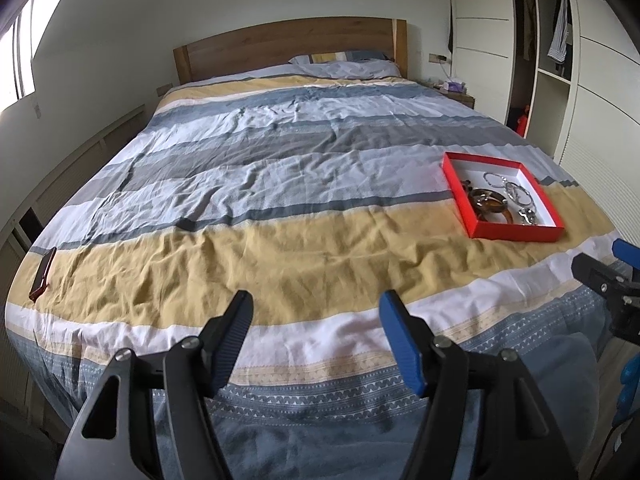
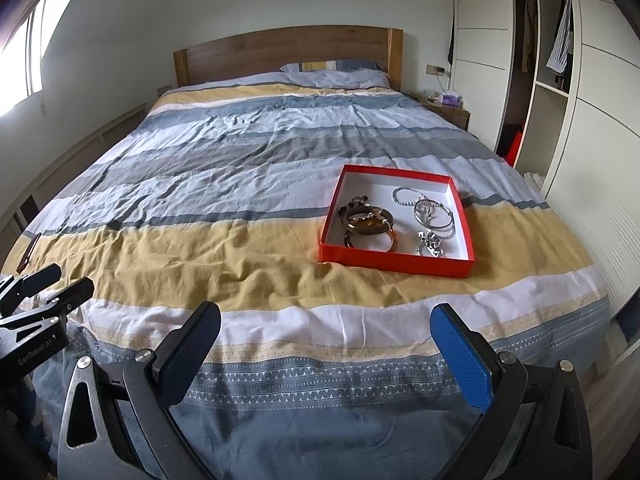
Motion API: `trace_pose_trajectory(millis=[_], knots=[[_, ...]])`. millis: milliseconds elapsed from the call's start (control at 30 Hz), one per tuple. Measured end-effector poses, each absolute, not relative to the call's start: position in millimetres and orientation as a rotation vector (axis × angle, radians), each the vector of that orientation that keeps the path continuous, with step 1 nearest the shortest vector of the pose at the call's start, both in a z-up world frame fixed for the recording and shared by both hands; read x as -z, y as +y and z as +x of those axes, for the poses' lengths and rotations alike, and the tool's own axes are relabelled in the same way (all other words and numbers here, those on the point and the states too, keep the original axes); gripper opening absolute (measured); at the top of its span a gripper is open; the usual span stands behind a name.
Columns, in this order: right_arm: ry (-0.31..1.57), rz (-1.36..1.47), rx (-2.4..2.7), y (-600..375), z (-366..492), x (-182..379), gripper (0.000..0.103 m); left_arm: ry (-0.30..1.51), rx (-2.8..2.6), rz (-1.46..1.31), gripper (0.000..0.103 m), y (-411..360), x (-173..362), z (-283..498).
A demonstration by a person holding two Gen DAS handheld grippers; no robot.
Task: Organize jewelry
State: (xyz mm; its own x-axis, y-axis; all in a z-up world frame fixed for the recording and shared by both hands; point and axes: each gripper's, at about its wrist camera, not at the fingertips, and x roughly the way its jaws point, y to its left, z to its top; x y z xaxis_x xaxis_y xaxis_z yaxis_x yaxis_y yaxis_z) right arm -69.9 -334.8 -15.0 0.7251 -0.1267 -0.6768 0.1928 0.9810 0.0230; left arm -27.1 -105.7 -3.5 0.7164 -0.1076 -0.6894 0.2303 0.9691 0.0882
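Note:
A shallow red box (image 2: 396, 264) with a white inside lies on the striped bedspread, ahead and slightly right of my right gripper (image 2: 326, 314). In it are brown and amber bangles (image 2: 370, 226) on the left, silver bracelets (image 2: 434, 216) on the right and a silver chain piece (image 2: 430, 242). The right gripper is open and empty over the foot of the bed. In the left wrist view the red box (image 1: 516, 236) sits far to the right, and my left gripper (image 1: 316, 304) is open with nothing between its fingers. Each gripper shows at the edge of the other's view.
A dark red phone (image 1: 42, 274) lies near the bed's left edge. A wooden headboard (image 2: 280, 48) and pillow (image 2: 336, 74) are at the far end. A nightstand (image 2: 448, 110) and an open wardrobe (image 2: 536, 60) with hanging clothes stand on the right.

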Motion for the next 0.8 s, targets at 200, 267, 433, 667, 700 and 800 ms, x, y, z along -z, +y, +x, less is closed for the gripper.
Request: trace_pose_trajectory(millis=[200, 267, 433, 667, 700, 800], knots=[[0.761, 0.105, 0.189, -342, -66, 22, 0.102, 0.763, 0.172, 0.165, 0.064, -101, 6, -23], [0.769, 0.11, 0.197, -345, -64, 25, 0.102, 0.763, 0.166, 0.166, 0.064, -100, 7, -22], [0.784, 0.117, 0.213, -353, -59, 29, 0.102, 0.763, 0.155, 0.155, 0.064, -97, 7, -17], [0.814, 0.118, 0.23, -359, -52, 37, 0.102, 0.768, 0.147, 0.151, 0.064, -92, 12, -10], [0.817, 0.118, 0.232, -359, -51, 38, 0.102, 0.771, 0.149, 0.15, 0.064, -92, 13, -9], [0.825, 0.118, 0.242, -360, -48, 41, 0.102, 0.78, 0.15, 0.149, 0.064, -90, 17, -5]])
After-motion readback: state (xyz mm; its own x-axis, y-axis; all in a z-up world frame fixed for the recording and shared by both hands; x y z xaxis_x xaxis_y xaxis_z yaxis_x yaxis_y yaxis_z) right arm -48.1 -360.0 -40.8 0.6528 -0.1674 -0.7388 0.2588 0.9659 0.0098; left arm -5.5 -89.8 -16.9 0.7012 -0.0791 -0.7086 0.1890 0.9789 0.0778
